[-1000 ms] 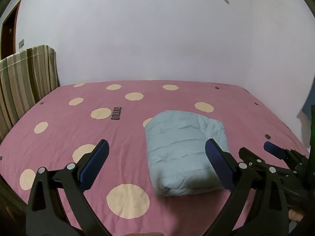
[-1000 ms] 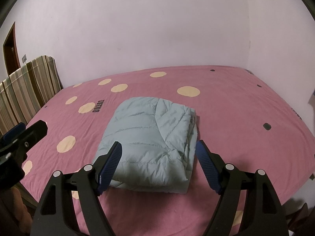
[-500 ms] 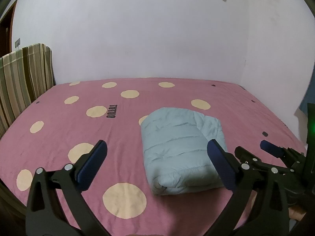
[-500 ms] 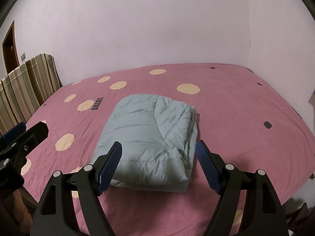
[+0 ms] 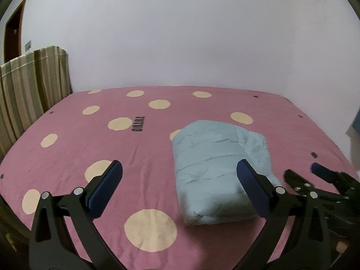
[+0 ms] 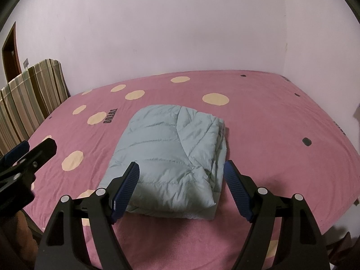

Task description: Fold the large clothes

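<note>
A pale blue padded jacket point(image 6: 171, 157) lies folded into a thick rectangle on the pink bed. In the left wrist view the same jacket point(image 5: 216, 171) sits right of centre. My right gripper point(image 6: 181, 168) hovers over the jacket's near end, open, with nothing between its blue pads. My left gripper point(image 5: 178, 168) is open too, held above the sheet to the jacket's left, its right finger point(image 5: 252, 189) in front of the jacket's near corner. Each gripper shows at the edge of the other's view: the right gripper point(image 5: 315, 175) and the left gripper point(image 6: 29, 150).
The bed sheet point(image 6: 270, 117) is pink with cream dots and a dark printed word. A striped headboard cover point(image 5: 29, 90) stands at the left. White walls point(image 6: 157, 33) close the far side and right. A door point(image 6: 9, 51) shows far left.
The left wrist view has shifted slightly, so the jacket and bed sit a little differently in it. The right gripper and the jacket have not moved.
</note>
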